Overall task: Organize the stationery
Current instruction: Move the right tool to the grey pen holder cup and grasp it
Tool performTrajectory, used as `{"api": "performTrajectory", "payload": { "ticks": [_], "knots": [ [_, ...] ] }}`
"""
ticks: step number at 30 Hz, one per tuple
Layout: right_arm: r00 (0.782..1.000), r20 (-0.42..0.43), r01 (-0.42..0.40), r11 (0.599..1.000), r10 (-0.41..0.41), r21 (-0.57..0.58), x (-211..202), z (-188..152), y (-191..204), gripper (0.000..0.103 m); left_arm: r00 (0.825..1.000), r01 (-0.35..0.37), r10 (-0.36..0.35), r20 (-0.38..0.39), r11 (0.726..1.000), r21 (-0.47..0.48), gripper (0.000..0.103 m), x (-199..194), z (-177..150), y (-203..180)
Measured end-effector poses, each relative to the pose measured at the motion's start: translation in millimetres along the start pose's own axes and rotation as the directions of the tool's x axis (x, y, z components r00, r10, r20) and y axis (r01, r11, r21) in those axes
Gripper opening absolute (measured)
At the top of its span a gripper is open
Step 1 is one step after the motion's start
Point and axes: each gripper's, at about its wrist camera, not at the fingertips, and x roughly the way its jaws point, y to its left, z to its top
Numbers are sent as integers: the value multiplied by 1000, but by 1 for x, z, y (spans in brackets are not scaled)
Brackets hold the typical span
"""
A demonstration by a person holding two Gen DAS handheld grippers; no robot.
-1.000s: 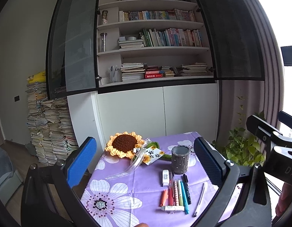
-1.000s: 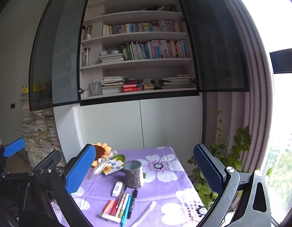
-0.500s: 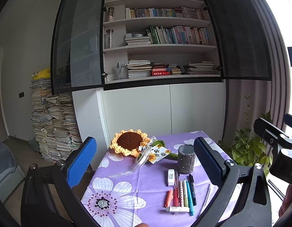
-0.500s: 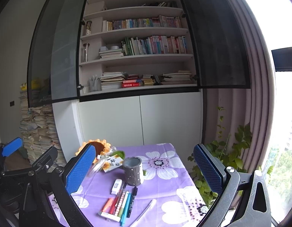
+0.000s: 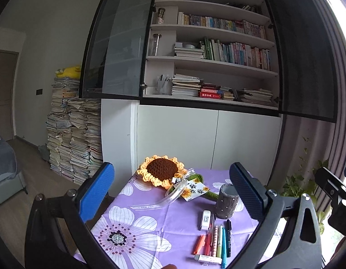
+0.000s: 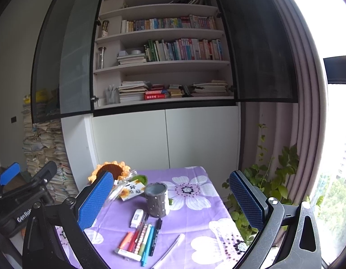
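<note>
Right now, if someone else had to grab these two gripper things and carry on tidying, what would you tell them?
Left gripper: open, empty, held above the table.
Right gripper: open, empty, also raised.
The grey pen holder stands upright on the purple floral tablecloth and looks empty.
In front of it lie a row of pens and markers, a white correction tape, an eraser and a separate white pen.
Done: nothing visibly put away.
Left: likely load the pens into the holder and tidy the small items.

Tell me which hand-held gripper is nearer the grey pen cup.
Right, though only slightly. The pen cup sits ahead between the open fingers of the right hand-held gripper. For the left hand-held gripper, the cup lies off to its right, partly behind one finger.
</note>
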Motion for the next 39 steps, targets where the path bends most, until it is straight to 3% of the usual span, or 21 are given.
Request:
{"api": "performTrajectory", "payload": {
  "ticks": [5,13,25,35,39],
  "knots": [
    [1000,-11,-3,1000,3,3,5,-1,0,103,1000,-23,24,-11,995,97,102,5,-2,-8],
    [1000,-25,-5,1000,5,-2,8,-1,0,103,998,43,-35,-52,985,166,102,11,-9,-15],
    [999,-49,-5,1000,5,-5,20,-2,-2,103,999,36,-31,-44,994,106,102,17,-4,-10],
    [996,-94,-8,1000,6,-21,44,-9,-1,103,996,52,-42,-79,991,124,102,37,-14,-14],
    [993,-118,-10,1000,7,-24,57,-14,-2,103,998,12,-4,-65,991,130,102,46,-16,-12]
  ]
}}
